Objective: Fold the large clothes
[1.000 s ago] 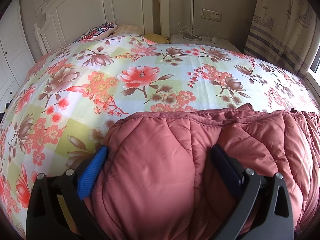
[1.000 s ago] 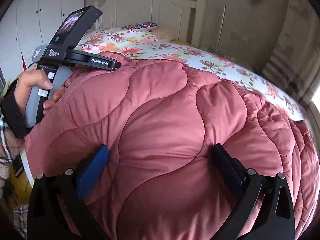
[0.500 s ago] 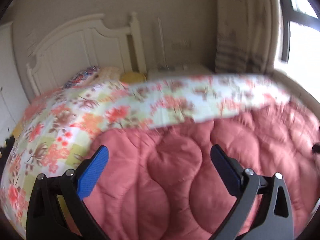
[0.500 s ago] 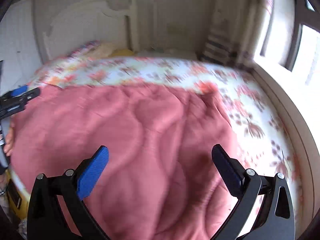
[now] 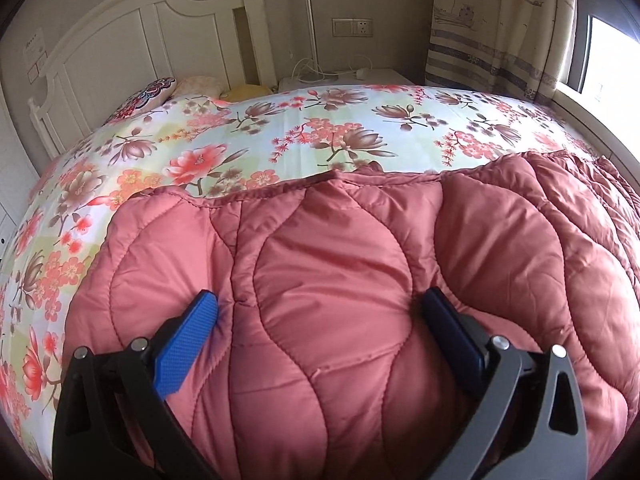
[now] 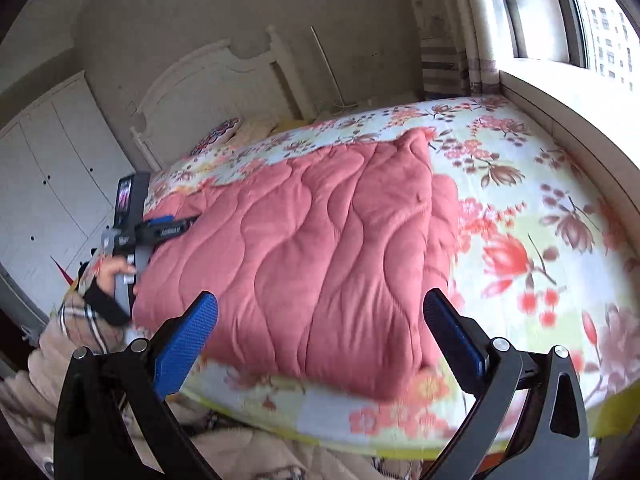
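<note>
1. Pink quilted garment [image 6: 320, 240] spread flat on floral bed sheet [image 6: 540, 208], toward foot & left side of bed.
2. L gripper [image 5: 320, 312] down on quilt w/ fingers wide, pressing into padding, clamping nothing.
3. R gripper [image 6: 320, 312] wide apart, held above near edge, clear of fabric.
4. Hand [image 6: 114, 274] gripping L tool's handle at bedside.
</note>
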